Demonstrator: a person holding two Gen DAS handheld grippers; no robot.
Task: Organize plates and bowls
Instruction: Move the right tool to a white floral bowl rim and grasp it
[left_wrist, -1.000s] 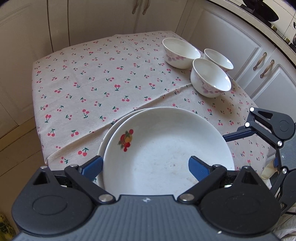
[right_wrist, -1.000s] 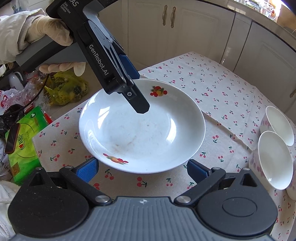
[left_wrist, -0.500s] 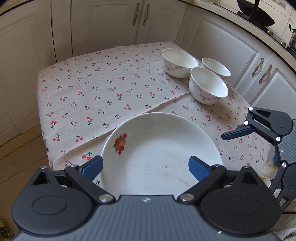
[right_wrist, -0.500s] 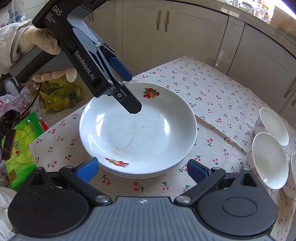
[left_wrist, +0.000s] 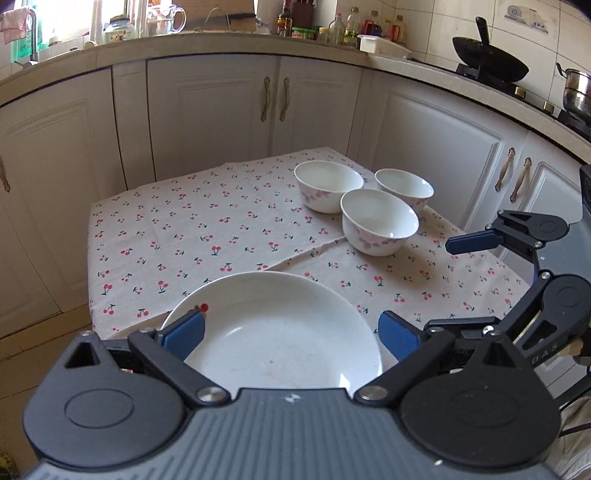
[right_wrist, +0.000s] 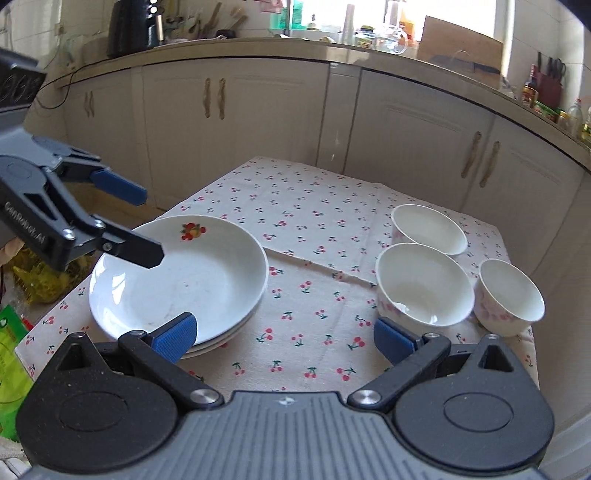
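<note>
White plates with fruit prints sit stacked (right_wrist: 184, 273) at the near left corner of the cherry-print table; the top plate also shows in the left wrist view (left_wrist: 277, 332). Three white bowls with pink flowers stand apart at the right: (right_wrist: 424, 284), (right_wrist: 428, 229), (right_wrist: 511, 295); in the left wrist view they are (left_wrist: 380, 221), (left_wrist: 328, 184), (left_wrist: 404, 186). My left gripper (left_wrist: 291, 332) is open and empty, above the stack's near rim. My right gripper (right_wrist: 284, 338) is open and empty over the cloth between stack and bowls.
The cherry-print tablecloth (right_wrist: 306, 206) covers a small table with cabinets (left_wrist: 221, 110) close behind and to the right. A green packet (right_wrist: 7, 354) and yellow bag (right_wrist: 40, 277) lie left of the table. A wok (left_wrist: 487, 62) sits on the stove.
The top plate was set down onto the lower plate and released. Both grippers then pulled back and tilted up, so more of the table and kitchen shows.
</note>
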